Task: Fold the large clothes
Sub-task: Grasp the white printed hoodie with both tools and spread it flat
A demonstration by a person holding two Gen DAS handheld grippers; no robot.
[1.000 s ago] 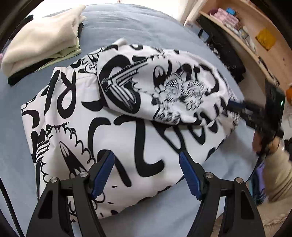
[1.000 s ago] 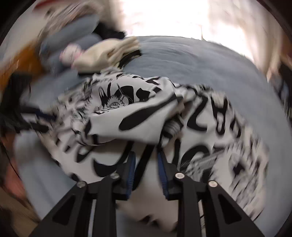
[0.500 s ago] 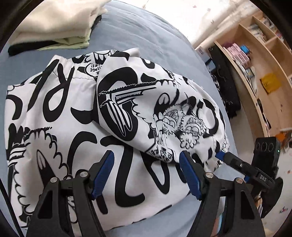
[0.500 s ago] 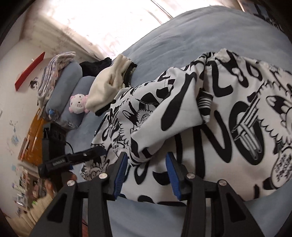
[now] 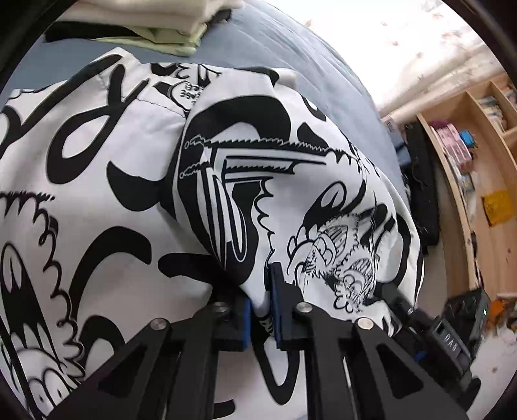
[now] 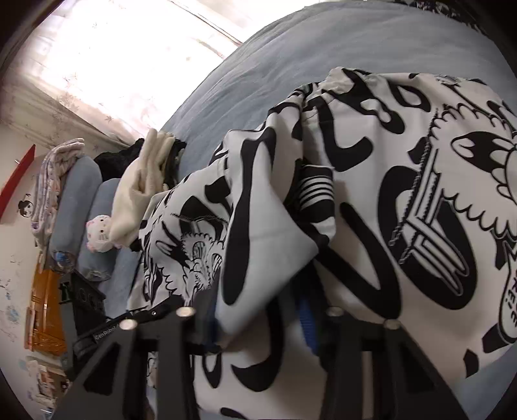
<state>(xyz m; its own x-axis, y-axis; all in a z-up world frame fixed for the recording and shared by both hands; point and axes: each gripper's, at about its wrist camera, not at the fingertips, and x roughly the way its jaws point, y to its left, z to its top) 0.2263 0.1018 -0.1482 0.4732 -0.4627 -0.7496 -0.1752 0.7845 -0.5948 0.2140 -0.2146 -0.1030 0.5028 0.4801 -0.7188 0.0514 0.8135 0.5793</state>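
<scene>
A large white garment with black graffiti print [image 5: 106,181] lies partly folded on a blue-grey bed [image 5: 284,42]. A folded-over flap [image 5: 290,200] lies on top of it. My left gripper [image 5: 261,303] is shut on the near edge of that flap. In the right wrist view the same garment [image 6: 404,200] fills the frame. My right gripper [image 6: 261,310] stands with its jaws apart around a raised fold of the flap [image 6: 258,258], which drapes over the left finger. The right gripper also shows in the left wrist view [image 5: 429,326], under the flap's right edge.
A stack of folded cream and black clothes [image 5: 155,29] lies at the far side of the bed [image 6: 142,184]. Pillows and a pink plush toy [image 6: 98,234] lie beyond it. Wooden shelves [image 5: 468,168] stand to the right of the bed.
My left gripper moved forward and closed on the flap's near edge. My right gripper moved in under the flap and its jaws opened wider around the fold.
</scene>
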